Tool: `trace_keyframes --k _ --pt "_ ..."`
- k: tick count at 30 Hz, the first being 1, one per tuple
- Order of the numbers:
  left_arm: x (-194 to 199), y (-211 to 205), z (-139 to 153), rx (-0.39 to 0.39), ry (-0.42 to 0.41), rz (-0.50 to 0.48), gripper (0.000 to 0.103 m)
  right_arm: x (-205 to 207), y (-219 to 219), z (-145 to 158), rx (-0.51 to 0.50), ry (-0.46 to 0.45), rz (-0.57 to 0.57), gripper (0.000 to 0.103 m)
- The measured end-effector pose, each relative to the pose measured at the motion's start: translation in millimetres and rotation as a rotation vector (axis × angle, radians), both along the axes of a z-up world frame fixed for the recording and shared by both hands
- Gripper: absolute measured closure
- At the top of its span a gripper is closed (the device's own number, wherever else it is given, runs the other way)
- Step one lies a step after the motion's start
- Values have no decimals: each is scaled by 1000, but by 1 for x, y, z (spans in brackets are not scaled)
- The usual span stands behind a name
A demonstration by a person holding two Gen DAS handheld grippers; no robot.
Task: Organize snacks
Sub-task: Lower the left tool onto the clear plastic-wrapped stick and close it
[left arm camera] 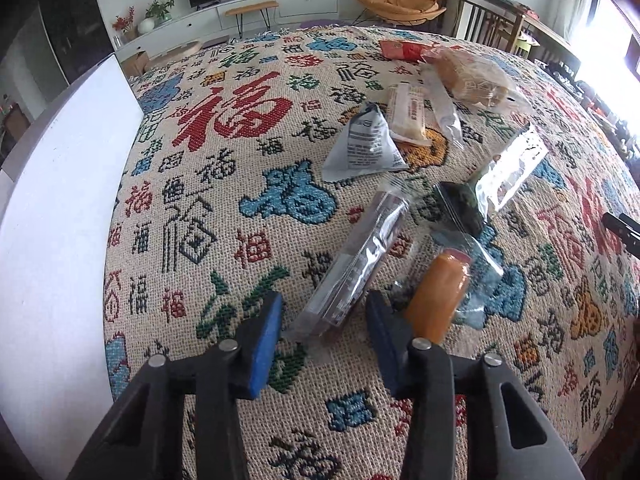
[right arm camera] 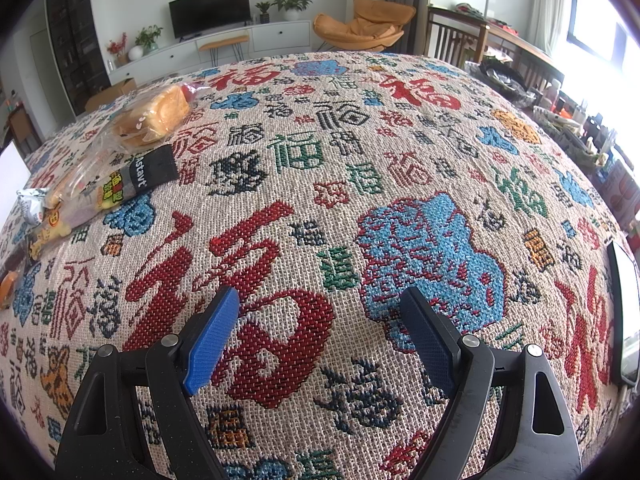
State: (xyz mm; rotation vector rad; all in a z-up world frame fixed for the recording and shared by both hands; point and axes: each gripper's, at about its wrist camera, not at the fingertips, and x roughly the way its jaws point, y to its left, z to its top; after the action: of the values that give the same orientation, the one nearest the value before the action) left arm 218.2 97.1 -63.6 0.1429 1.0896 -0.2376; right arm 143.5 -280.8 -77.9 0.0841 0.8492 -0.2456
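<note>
The left claw (left arm camera: 324, 316) is spread wide, low over the cloth (left arm camera: 224, 208), its fingers either side of the near end of a grey bar (left arm camera: 356, 256). Just right of it lies a sausage (left arm camera: 438, 298), with a pouch (left arm camera: 362, 144) and bread (left arm camera: 466, 74) farther back. The right claw (right arm camera: 320, 332) is spread too, over bare cloth, the snacks well off to its left.

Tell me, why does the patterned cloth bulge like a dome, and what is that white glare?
Left wrist view: fisheye lens bends the flat tablecloth; window at upper right is blown out white. Right wrist view: same bulge; its window is overexposed too, and the corners go dark.
</note>
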Motion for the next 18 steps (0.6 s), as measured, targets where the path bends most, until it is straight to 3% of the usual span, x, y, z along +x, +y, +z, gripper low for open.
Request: trace_keyframes --k 9,14,18 --pt "-26 1 4 -49 0 35 83 0 0 0 1 0 0 18" --pt "-65 14 2 -116 22 149 83 0 0 0 1 -1 1 18" --pt "-95 15 5 -144 49 150 81 0 0 0 1 0 1 18"
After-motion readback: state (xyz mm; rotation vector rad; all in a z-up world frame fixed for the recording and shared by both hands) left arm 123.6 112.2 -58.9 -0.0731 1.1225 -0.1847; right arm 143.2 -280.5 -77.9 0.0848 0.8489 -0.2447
